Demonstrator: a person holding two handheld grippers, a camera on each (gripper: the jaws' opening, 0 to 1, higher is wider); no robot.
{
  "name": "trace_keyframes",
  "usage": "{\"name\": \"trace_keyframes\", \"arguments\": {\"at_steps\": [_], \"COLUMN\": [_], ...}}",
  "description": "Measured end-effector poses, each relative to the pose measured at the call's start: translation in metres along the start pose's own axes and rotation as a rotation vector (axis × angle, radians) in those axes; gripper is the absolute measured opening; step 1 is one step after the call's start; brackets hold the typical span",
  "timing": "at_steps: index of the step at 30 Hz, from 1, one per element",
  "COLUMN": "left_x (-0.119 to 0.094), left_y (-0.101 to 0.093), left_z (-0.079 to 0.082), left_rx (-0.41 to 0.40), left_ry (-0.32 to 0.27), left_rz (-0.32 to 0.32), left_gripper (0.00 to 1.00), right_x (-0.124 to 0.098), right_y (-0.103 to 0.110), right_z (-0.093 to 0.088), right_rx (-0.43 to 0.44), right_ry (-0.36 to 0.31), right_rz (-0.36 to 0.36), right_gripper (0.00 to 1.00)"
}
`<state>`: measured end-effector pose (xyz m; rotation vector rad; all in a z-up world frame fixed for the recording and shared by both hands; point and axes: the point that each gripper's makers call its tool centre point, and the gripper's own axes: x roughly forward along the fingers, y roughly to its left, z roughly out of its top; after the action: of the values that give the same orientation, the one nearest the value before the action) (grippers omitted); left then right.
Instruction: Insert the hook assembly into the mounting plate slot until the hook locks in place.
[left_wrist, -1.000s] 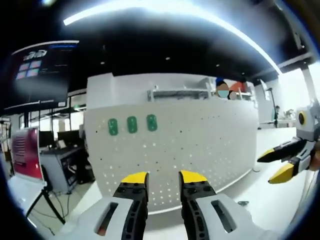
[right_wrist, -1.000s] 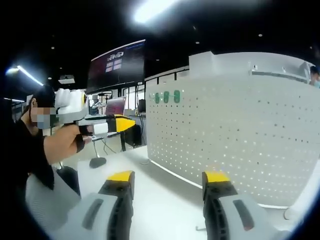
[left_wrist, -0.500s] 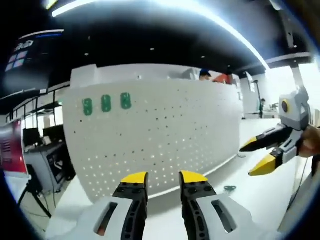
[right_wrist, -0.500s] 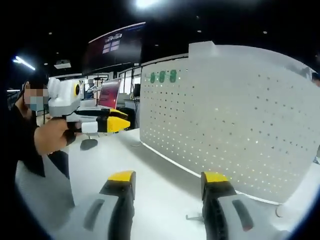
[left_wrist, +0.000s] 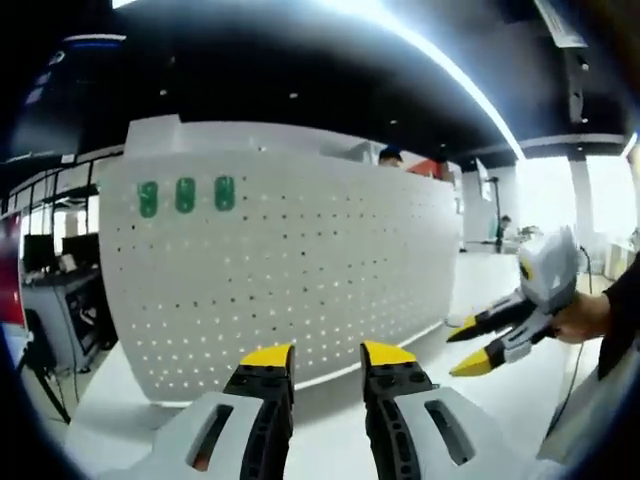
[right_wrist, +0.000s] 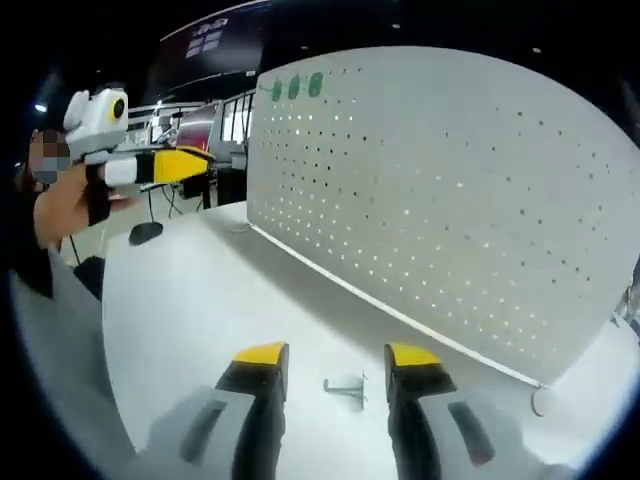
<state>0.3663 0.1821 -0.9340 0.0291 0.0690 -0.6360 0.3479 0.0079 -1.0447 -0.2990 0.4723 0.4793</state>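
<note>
- The hook assembly (right_wrist: 348, 386), a small grey metal piece, lies flat on the white table (right_wrist: 200, 300), just ahead of the right gripper (right_wrist: 335, 356) and between its yellow-tipped jaws, which stand apart and hold nothing.
- Half a second ago the hook sat low between those jaws at the view's bottom edge; it now sits squarely between the tips, so the right gripper has closed in on it. The pickup looks imminent but not yet made.
- The mounting plate (right_wrist: 450, 190), a white perforated board, stands upright at the table's far side, with three green tabs (left_wrist: 185, 195) near its upper left.
- The left gripper (left_wrist: 327, 354) hangs clear in front of the board, jaws parted and empty; it has drifted nearer the board over the last second.
</note>
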Motion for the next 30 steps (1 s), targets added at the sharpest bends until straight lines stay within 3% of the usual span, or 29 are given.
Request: {"name": "trace_keyframes", "arguments": {"at_steps": [8, 12, 17, 30], "left_x": [0.001, 0.002, 0.003, 0.004], "left_y": [-0.008, -0.010, -0.013, -0.016], "left_z": [0.001, -0.001, -0.004, -0.005], "left_rx": [0.019, 0.026, 0.035, 0.049], "left_ry": [0.001, 0.008, 0.020, 0.029], "left_rz": [-0.024, -0.033, -0.045, -0.063], "left_gripper": [0.26, 0.24, 0.23, 0.20], "right_x": [0.026, 0.037, 0.049, 0.064], "right_y": [-0.005, -0.010, -0.016, -0.017], "right_z": [-0.022, -0.035, -0.042, -0.055], "right_rx": [-0.082, -0.171, -0.142, -0.172], "right_ry": [0.113, 0.171, 0.204, 0.277], "right_rz": [0.027, 0.020, 0.028, 0.043], "right_gripper": [0.25, 0.19, 0.15, 0.05]}}
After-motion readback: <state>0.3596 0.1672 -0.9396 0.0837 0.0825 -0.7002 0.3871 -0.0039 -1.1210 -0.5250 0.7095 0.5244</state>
